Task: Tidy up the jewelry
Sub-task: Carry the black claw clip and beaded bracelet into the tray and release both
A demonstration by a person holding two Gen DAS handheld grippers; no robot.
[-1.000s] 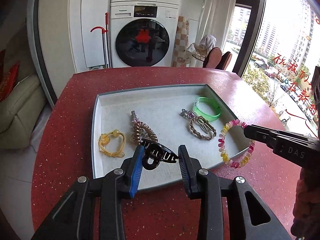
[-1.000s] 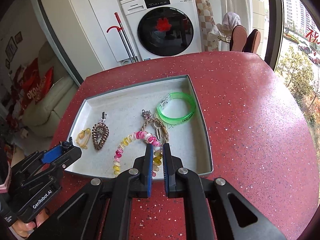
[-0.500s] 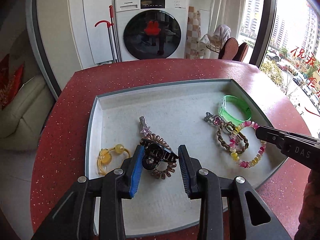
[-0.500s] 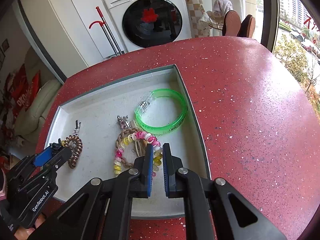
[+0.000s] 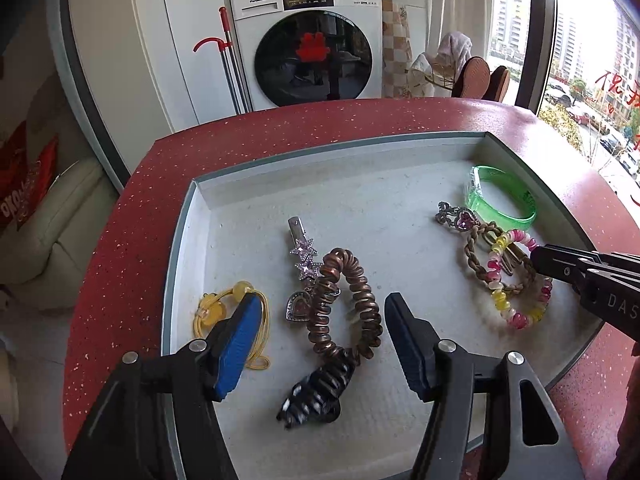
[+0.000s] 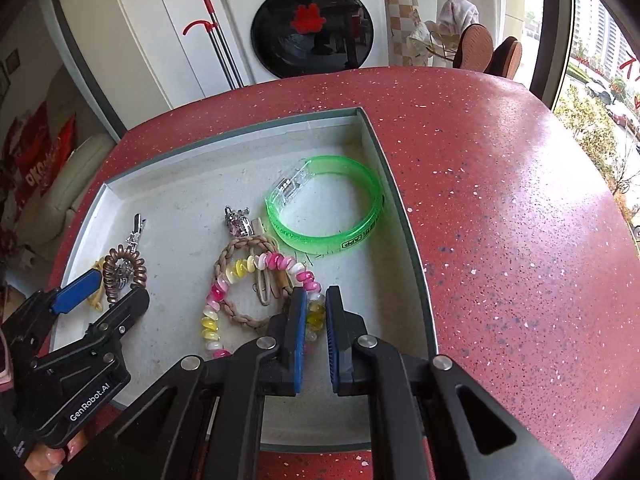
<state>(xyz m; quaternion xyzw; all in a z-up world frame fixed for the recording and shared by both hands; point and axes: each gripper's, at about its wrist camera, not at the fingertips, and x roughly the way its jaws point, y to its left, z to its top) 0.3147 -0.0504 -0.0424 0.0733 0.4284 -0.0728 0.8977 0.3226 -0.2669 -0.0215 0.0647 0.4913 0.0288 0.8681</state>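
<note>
My left gripper (image 5: 320,320) hangs low over the grey tray (image 5: 360,184), its jaws opening with nothing pressed between them. The black claw clip (image 5: 316,392) lies loose on the tray floor below the fingers, against a brown spiral hair tie (image 5: 360,300). My right gripper (image 6: 315,296) is shut on a pink and yellow spiral bracelet (image 6: 276,260), which rests over a braided bracelet (image 6: 236,252) near the tray's right wall. The right gripper (image 5: 536,256) also reaches in from the right in the left wrist view.
The tray also holds a star hair clip (image 5: 304,256), a yellow hair tie (image 5: 224,304), a heart charm (image 5: 460,216) and a green bangle (image 6: 332,236). It sits on a red speckled round table (image 6: 500,200). A washing machine (image 5: 316,40) stands behind.
The left jaws have spread and the black claw clip has dropped from them onto the tray. Both grippers have sunk closer to the tray; the bracelet now lies on the braided one.
</note>
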